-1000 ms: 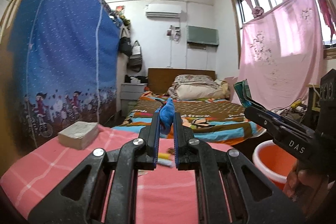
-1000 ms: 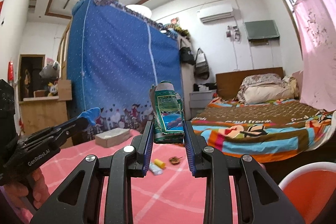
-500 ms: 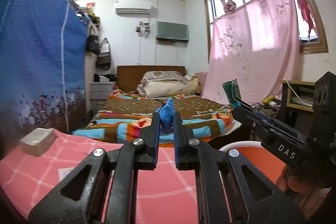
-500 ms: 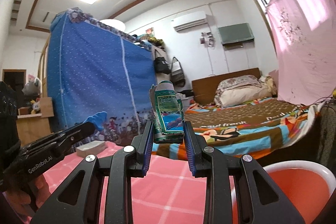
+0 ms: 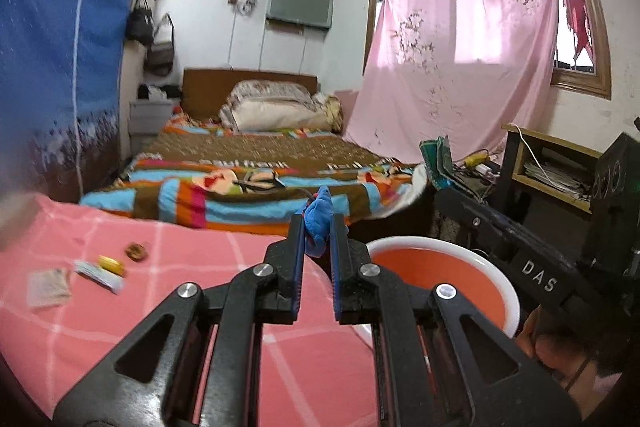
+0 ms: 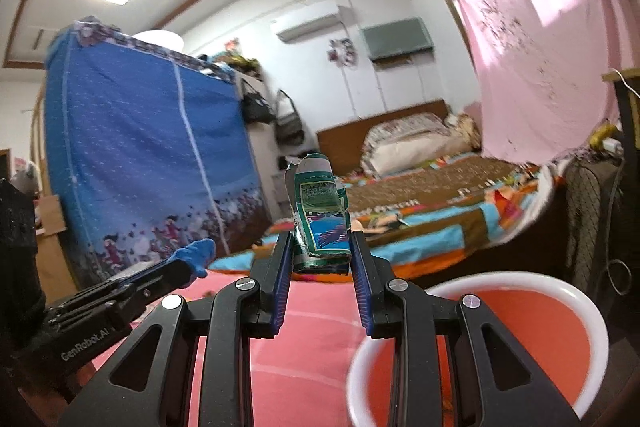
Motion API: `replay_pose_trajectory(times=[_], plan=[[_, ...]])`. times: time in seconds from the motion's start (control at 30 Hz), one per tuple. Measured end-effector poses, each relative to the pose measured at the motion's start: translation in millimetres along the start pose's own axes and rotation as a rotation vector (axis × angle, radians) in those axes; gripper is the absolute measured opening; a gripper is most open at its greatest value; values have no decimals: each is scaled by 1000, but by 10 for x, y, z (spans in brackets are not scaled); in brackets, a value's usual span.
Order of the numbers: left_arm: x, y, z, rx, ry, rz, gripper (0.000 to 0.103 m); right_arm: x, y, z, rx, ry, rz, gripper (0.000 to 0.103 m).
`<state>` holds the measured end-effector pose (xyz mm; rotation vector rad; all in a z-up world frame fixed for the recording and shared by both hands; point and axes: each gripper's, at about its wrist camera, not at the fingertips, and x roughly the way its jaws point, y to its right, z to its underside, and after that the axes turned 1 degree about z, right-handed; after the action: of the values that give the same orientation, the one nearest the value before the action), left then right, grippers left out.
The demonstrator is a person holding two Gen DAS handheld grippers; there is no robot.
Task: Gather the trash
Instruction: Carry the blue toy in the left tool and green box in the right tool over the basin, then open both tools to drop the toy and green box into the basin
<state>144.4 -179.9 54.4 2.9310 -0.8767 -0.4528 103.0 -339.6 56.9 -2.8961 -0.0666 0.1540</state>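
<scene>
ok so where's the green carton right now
The green carton stands clamped in the right gripper, right wrist view, above the pink table edge, left of the orange bin.

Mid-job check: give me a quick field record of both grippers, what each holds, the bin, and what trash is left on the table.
left gripper: shut on blue crumpled wrapper
right gripper: shut on crushed green carton, upright between the fingers
bin: orange with white rim, beside the table's right edge, in front of both grippers; contents not visible
table: pink checked cloth
trash left on table: yellow piece, white wrapper, small brown scrap, flat paper packet
drop status: neither item released yet
</scene>
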Motion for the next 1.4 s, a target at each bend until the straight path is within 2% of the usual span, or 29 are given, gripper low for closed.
replay_pose_trajectory(times=[0.27, 0.7, 0.87, 0.93, 1.0, 1.07, 1.17, 1.4], plan=[[270, 162, 51, -34, -105, 70, 15, 11, 236, 82, 42, -68, 78, 27], [704, 347, 96, -151, -324, 181, 16, 21, 553, 123, 139, -129, 164, 27], [789, 425, 138, -170, -362, 198, 17, 2, 671, 139, 179, -139, 186, 27], [821, 450, 159, -170, -374, 199, 19, -7, 704, 133, 186, -138, 193, 27], [852, 480, 184, -174, -387, 202, 27, -22, 726, 128, 193, -134, 200, 29], [874, 481, 190, -182, -394, 207, 32, -38, 743, 117, 201, -127, 207, 38], [894, 489, 195, -188, -399, 206, 38, -69, 772, 101, 207, -114, 217, 40], [822, 378, 148, -208, -359, 164, 54, -85, 808, 73, 213, -100, 236, 45]])
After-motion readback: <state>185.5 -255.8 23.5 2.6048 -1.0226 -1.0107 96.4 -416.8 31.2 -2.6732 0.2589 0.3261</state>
